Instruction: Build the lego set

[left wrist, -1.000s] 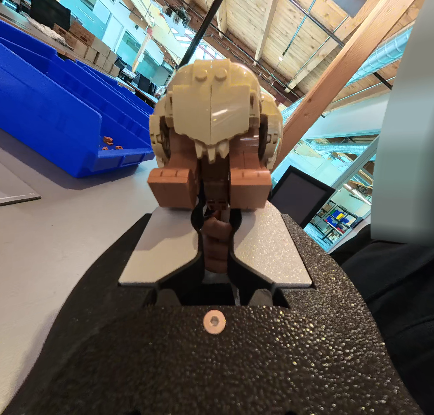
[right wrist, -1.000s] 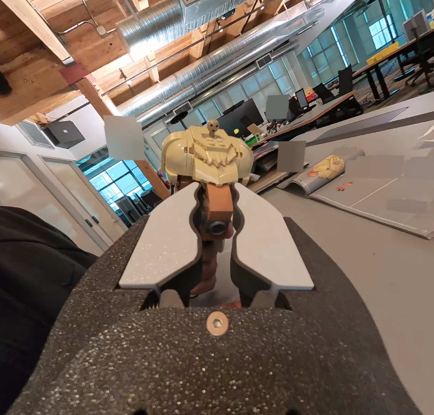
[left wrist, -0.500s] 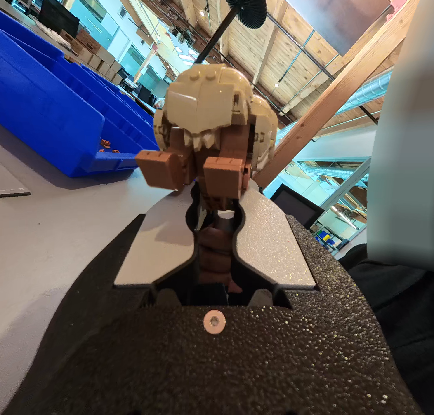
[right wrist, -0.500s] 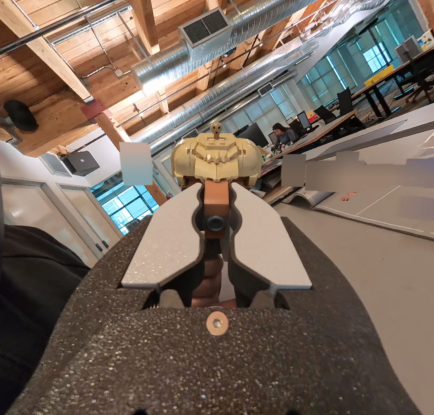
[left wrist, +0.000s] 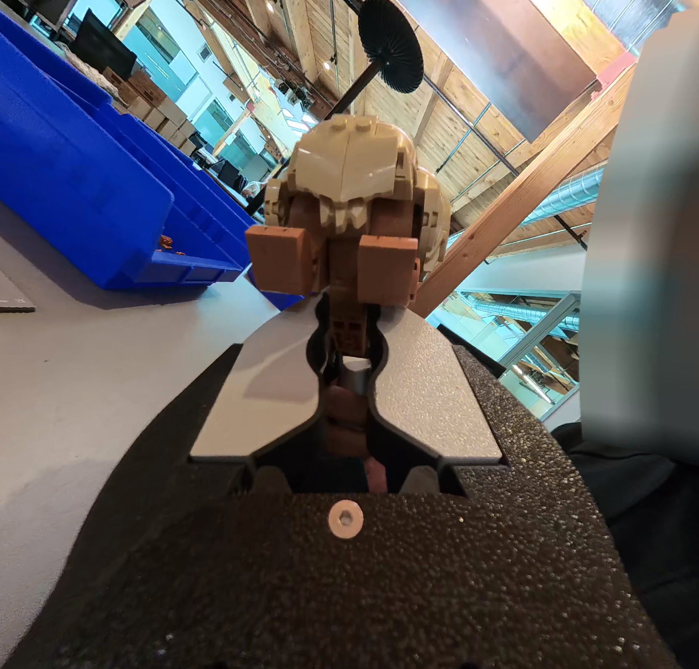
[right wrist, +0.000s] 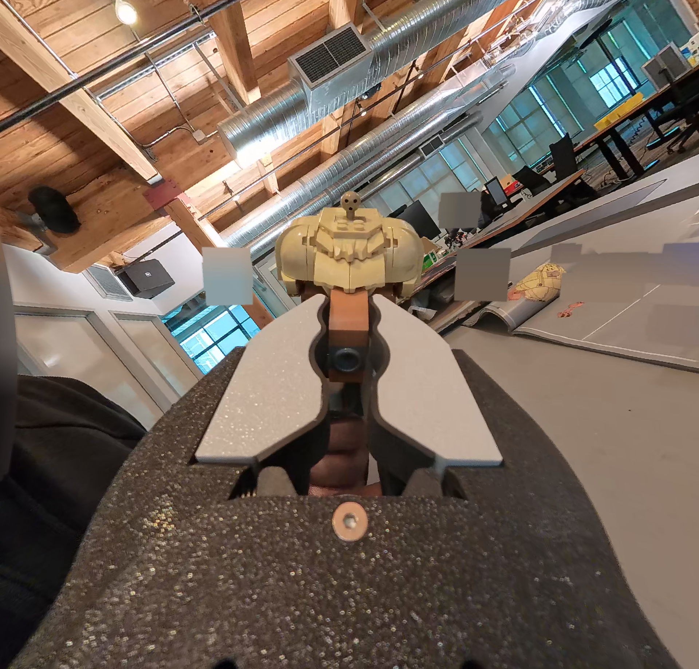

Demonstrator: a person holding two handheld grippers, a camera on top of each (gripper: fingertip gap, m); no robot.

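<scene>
The tan-and-brown brick model [left wrist: 351, 212] is clamped by both: its brown stem by the left hand-held gripper [left wrist: 348, 327], a brown limb by the right hand-held gripper [right wrist: 348, 333], raised above the desk [right wrist: 567, 405].

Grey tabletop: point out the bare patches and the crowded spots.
Free: the grey tabletop between the blue bins and the left gripper, and the stretch in front of the open booklet beside the right gripper. Crowded: bins and booklet themselves.

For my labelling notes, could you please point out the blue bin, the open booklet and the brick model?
blue bin [left wrist: 94, 212]: left wrist view, side wall.
open booklet [right wrist: 605, 333]: right wrist view, grey page.
brick model [right wrist: 350, 268]: right wrist view, tan shell.
</scene>
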